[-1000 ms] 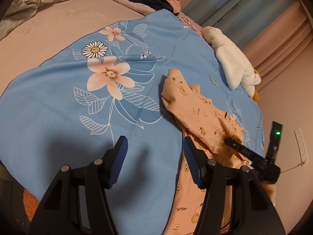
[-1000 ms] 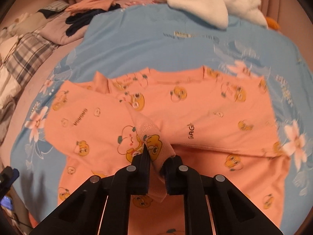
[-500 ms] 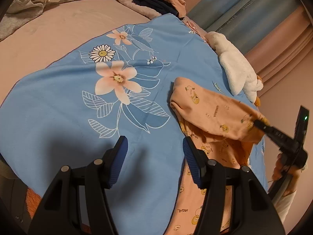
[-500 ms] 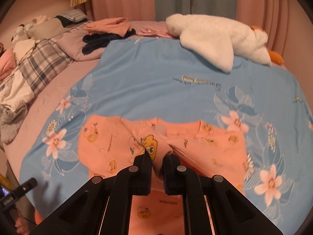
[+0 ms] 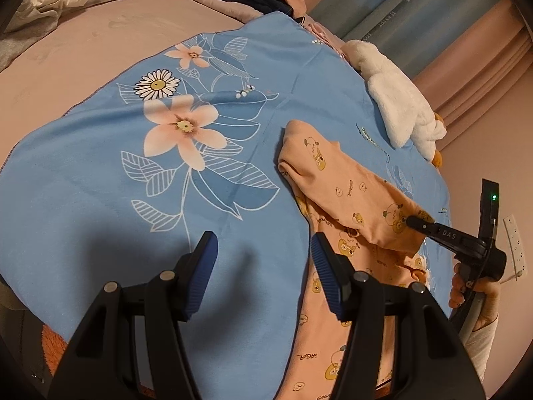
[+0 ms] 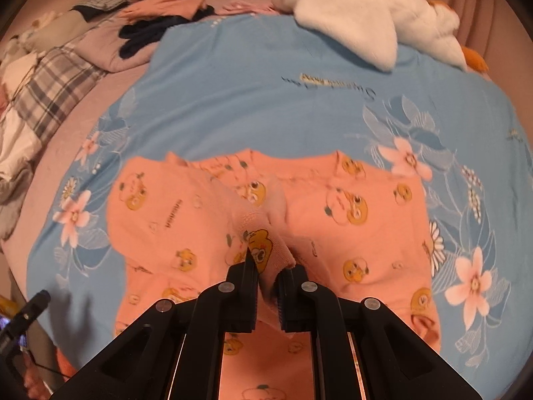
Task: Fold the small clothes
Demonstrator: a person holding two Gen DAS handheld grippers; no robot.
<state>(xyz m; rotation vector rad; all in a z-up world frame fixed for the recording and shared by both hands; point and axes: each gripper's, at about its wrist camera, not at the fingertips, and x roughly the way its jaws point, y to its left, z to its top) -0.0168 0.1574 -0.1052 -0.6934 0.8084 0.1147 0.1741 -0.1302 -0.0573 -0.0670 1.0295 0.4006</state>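
The one orange printed garment [image 6: 333, 220] lies on the blue flowered sheet [image 6: 266, 100] spread over the bed, on the side nearer the white plush toy [image 6: 349, 23], with its cuffed end pinched and raised clear of the rest. The right gripper [image 6: 268, 276] is clamped tight on that cuff, so the step in hand looks like carrying a sleeve or leg across the body of the garment to make a fold. Next it likely needs laying flat along the body before the jaws let go. The left gripper [image 5: 263, 266] hangs over bare sheet just beside the garment, jaws apart and empty. Counted: one garment in work, two grippers, one plush toy, one far pile of clothes [image 6: 160, 16]
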